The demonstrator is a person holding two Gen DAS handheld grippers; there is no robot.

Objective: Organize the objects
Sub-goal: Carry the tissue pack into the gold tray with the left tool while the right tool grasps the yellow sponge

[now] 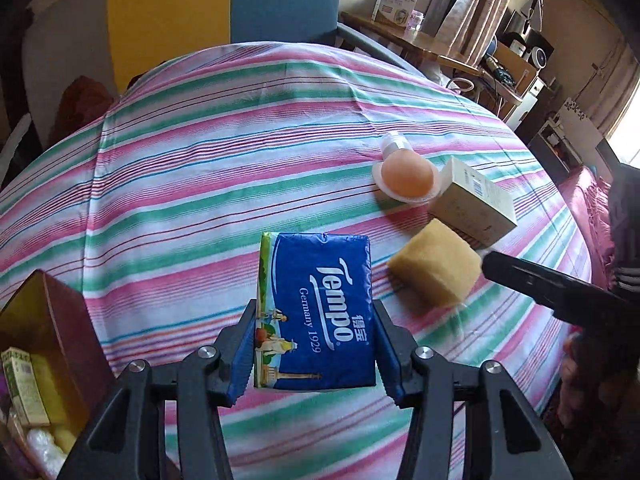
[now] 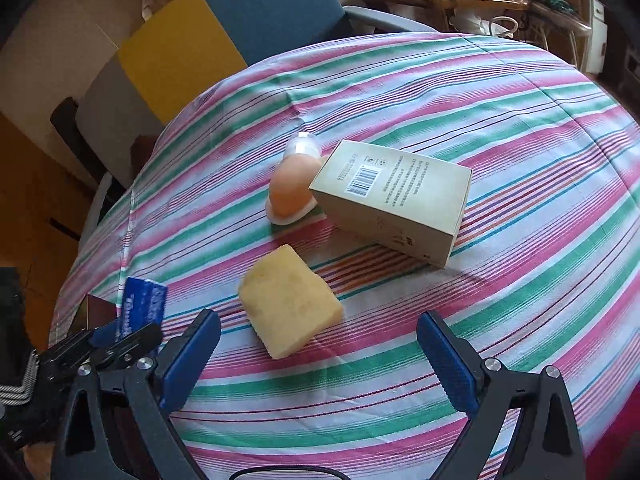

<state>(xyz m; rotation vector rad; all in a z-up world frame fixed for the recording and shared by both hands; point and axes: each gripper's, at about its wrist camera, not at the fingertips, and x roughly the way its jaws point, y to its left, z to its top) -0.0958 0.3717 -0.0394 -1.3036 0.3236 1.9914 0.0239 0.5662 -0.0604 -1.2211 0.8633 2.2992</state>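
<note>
My left gripper [image 1: 314, 350] is shut on a blue Tempo tissue pack [image 1: 316, 312] and holds it above the striped tablecloth [image 1: 200, 184]. The pack also shows at the left of the right wrist view [image 2: 142, 310]. My right gripper [image 2: 318, 354] is open and empty, just in front of a yellow sponge [image 2: 290, 300]. The sponge [image 1: 436, 268] lies right of the tissue pack. Beyond it lie a beige carton [image 2: 394, 200] and an orange jelly cup [image 2: 290, 188], touching each other.
An open brown storage box [image 1: 44, 344] with several items inside stands at the left table edge. A blue and yellow chair [image 2: 224, 36] stands behind the table. A wooden desk [image 1: 420, 44] with clutter is at the far right.
</note>
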